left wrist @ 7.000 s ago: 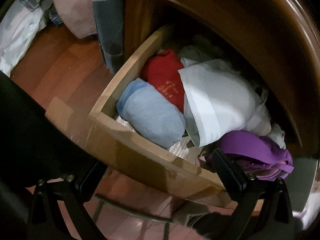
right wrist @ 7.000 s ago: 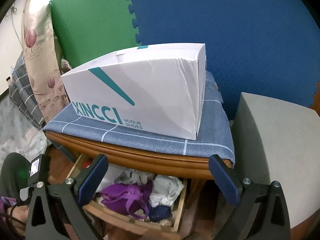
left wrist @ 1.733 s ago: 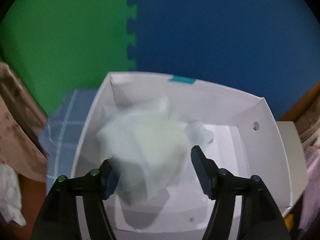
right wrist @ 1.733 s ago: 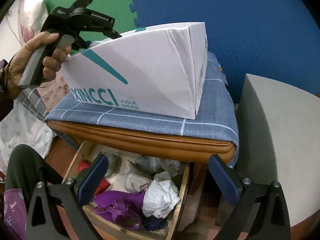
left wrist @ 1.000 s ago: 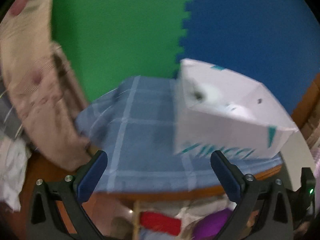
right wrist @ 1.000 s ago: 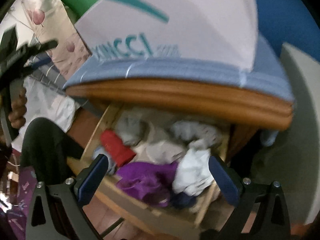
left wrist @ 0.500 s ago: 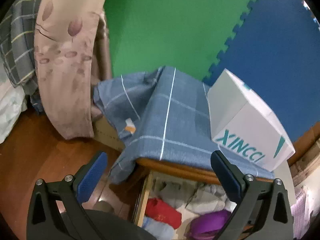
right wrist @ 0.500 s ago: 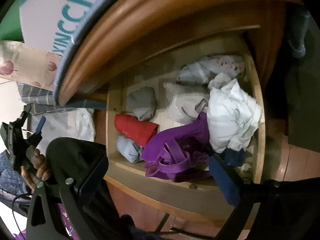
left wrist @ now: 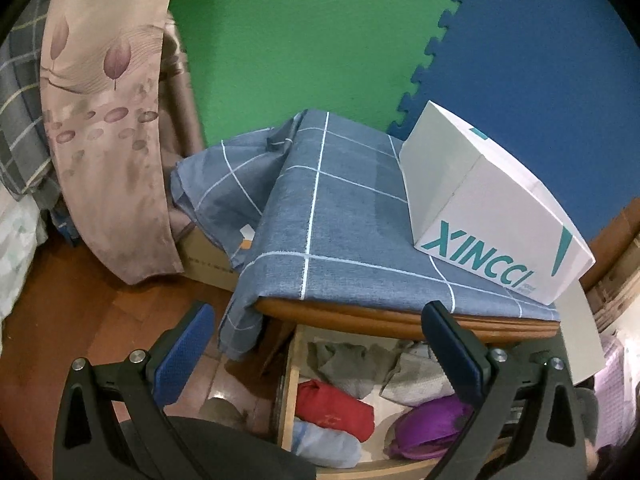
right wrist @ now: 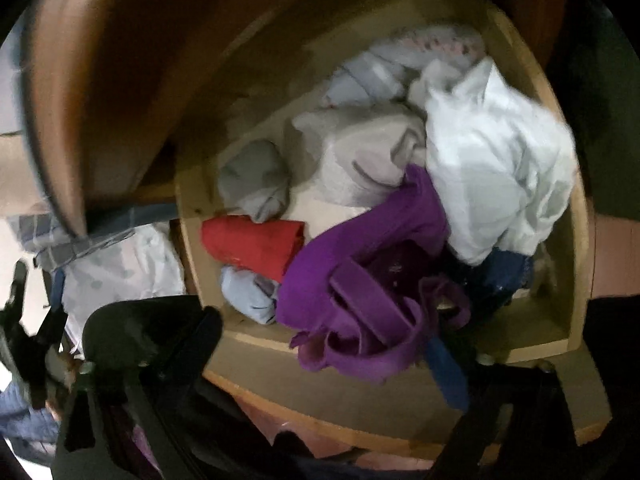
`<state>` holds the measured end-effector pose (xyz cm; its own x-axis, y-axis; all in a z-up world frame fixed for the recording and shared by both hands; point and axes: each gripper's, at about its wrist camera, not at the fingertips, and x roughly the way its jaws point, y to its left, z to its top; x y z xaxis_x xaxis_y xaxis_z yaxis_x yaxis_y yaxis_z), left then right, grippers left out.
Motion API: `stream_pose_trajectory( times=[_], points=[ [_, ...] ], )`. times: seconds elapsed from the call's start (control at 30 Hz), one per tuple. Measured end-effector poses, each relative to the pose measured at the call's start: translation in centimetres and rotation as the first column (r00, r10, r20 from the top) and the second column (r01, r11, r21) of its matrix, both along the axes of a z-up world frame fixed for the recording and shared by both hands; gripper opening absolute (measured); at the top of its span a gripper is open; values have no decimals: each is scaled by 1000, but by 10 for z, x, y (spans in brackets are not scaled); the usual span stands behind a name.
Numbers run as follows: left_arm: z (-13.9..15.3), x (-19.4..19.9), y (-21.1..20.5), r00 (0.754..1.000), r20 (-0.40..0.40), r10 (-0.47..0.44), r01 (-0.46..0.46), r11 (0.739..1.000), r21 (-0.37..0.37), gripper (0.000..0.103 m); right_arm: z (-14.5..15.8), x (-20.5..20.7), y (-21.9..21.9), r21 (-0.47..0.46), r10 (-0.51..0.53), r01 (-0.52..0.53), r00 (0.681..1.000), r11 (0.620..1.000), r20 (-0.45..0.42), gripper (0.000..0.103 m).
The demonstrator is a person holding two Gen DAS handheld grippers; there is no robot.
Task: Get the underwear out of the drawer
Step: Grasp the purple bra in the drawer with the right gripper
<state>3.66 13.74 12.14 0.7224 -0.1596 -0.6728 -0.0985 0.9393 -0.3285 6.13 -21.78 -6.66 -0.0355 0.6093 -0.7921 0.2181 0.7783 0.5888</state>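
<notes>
- Two grippers, both with jaws spread wide and holding nothing.
- Left gripper [left wrist: 316, 354] hangs above the open drawer [left wrist: 289, 392], facing the white shoe box [left wrist: 480, 208] on the blue checked cloth [left wrist: 332, 216].
- Right gripper [right wrist: 328, 356] is low over the drawer [right wrist: 578, 264] (blurred view), its right finger [right wrist: 446, 372] at the purple underwear [right wrist: 360, 280], contact unclear.
- Red [right wrist: 256, 246], grey [right wrist: 256, 184] and white [right wrist: 496, 168] garments lie beside it.

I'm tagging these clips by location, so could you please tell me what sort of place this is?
Most likely a bedroom at home: an open wooden drawer full of underwear, including a purple garment, beneath a cloth-covered table bearing a shoe box, with bedding hanging alongside.
</notes>
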Motion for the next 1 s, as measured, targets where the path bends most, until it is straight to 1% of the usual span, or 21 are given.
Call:
stream_pose_trajectory(
  times=[0.03,0.1,0.13,0.17,0.2,0.23,0.27,0.33,0.47,0.7,0.8,0.93,1.0],
  points=[
    [0,0,1,1000,1,3,-3,1000,-11,102,-5,1,3,-34,-1,1,1000,999,-10,80],
    [-1,0,5,1000,-2,13,-13,999,-36,102,-10,2,6,-72,-1,1,1000,997,4,54],
    [-2,0,8,1000,-3,16,-16,999,-52,102,-12,2,6,-72,2,0,1000,997,21,40],
    [-2,0,10,1000,-4,20,-20,998,-66,102,-14,1,6,-50,0,1,1000,999,27,34],
    [-3,0,12,1000,-6,24,-25,996,-80,102,-17,-2,5,-11,-6,6,1000,1000,29,31],
    [-4,0,15,999,-10,32,-33,995,-97,102,-19,-4,6,1,-7,7,1000,1000,30,27],
    [-5,0,17,999,-16,39,-41,993,-111,102,-19,-8,6,15,-3,3,999,1000,39,25],
    [-8,0,21,998,-26,50,-53,988,-143,102,-11,-15,10,40,17,-20,996,999,85,24],
    [-10,-2,26,997,-32,69,-73,983,-168,102,27,-23,18,78,67,-84,979,993,191,24],
    [-11,-1,25,996,-43,76,-82,985,-153,102,87,-36,19,153,63,-114,950,982,307,24],
    [-11,-1,25,996,-46,78,-84,985,-149,102,119,-45,17,194,62,-138,934,971,353,24],
    [-12,-1,24,996,-48,78,-84,986,-146,102,171,-55,7,232,54,-171,898,958,437,24],
    [-11,-1,24,996,-49,80,-86,986,-143,102,191,-58,-1,249,41,-176,883,952,468,24]
  ],
)
